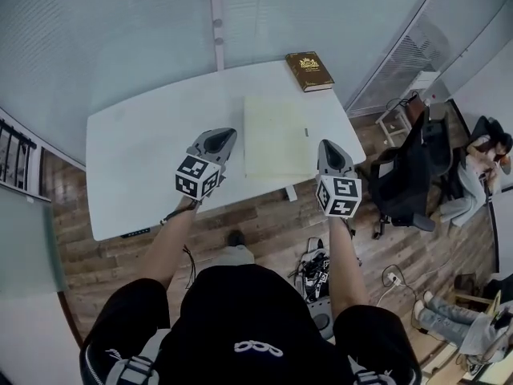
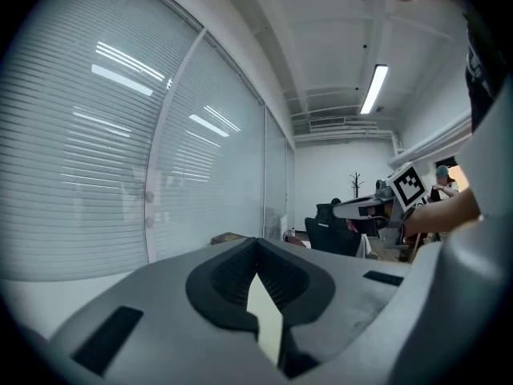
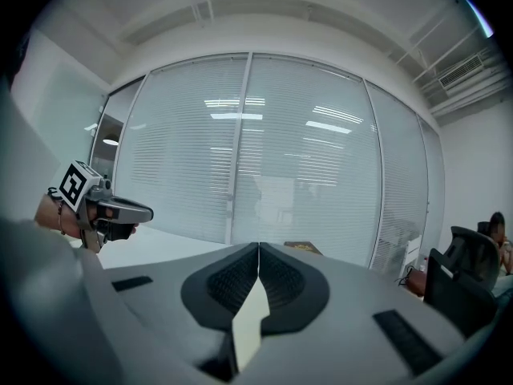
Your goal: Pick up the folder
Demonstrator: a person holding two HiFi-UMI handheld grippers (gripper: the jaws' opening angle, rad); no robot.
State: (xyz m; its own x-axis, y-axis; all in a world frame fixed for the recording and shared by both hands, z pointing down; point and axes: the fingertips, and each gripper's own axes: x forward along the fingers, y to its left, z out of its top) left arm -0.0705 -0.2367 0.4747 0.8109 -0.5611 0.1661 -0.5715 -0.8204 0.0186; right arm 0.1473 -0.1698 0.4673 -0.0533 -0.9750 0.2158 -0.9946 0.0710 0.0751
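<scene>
A pale yellow-green folder [image 1: 276,135] lies flat on the white table [image 1: 136,159], near its front edge. My left gripper [image 1: 223,139] hovers just left of the folder, and my right gripper [image 1: 329,149] just right of it. Both point toward the back of the table, and neither touches the folder. In the left gripper view the jaws [image 2: 256,243] meet with nothing between them. The right gripper view shows the same: jaws [image 3: 258,247] closed and empty. Each view shows the other gripper off to one side.
A brown book [image 1: 309,70] lies at the table's back right corner. A glass wall with blinds [image 1: 144,30] stands behind the table. A black office chair [image 1: 409,175] and seated people [image 1: 481,159] are at the right. Cables and a power strip [image 1: 393,277] lie on the wooden floor.
</scene>
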